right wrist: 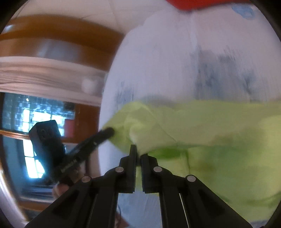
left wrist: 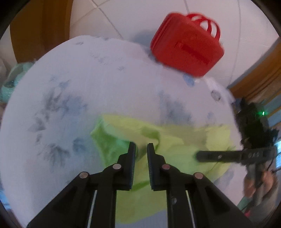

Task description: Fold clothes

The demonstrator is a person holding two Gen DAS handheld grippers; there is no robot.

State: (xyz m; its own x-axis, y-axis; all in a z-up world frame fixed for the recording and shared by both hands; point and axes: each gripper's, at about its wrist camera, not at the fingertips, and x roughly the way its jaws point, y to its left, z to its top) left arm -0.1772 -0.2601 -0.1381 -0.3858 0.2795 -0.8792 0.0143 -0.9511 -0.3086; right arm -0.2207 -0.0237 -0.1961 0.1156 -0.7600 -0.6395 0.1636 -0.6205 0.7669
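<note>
Lime-green garment [left wrist: 175, 140], crumpled and partly spread, lying on a pale sheet with a grey-blue leaf print [left wrist: 79, 84] that covers a bed-like surface.

Left wrist view: left gripper [left wrist: 141, 146] angled down over the cloth's left-hand bunch, fingers [left wrist: 131, 152] drawn close together with only a narrow slot between them and green fabric showing in that slot; grip on the fabric likely, though blurred at the tips. Red case with looped handles [left wrist: 186, 45] resting at the far edge of the sheet, well apart from the garment. Right gripper [left wrist: 198, 156] reaching in from the right edge, lying low across the garment's right side, its fingers seen edge-on as one dark bar. Hand [left wrist: 263, 182] behind it at the frame's border. Tiled floor [left wrist: 108, 14] beyond the sheet.

Right wrist view: right gripper [right wrist: 138, 150] with fingers [right wrist: 132, 157] nearly together, a fold of the green garment [right wrist: 210, 140] pinched between the tips. Garment stretching away to the right across the printed sheet [right wrist: 166, 61]. Left gripper [right wrist: 108, 131] entering from the left, its tip touching the cloth's far corner at the sheet's edge. Wooden furniture [right wrist: 52, 29] and a bright window [right wrist: 40, 115] blurred behind. Sliver of the red case [right wrist: 193, 4] at the top edge.
</note>
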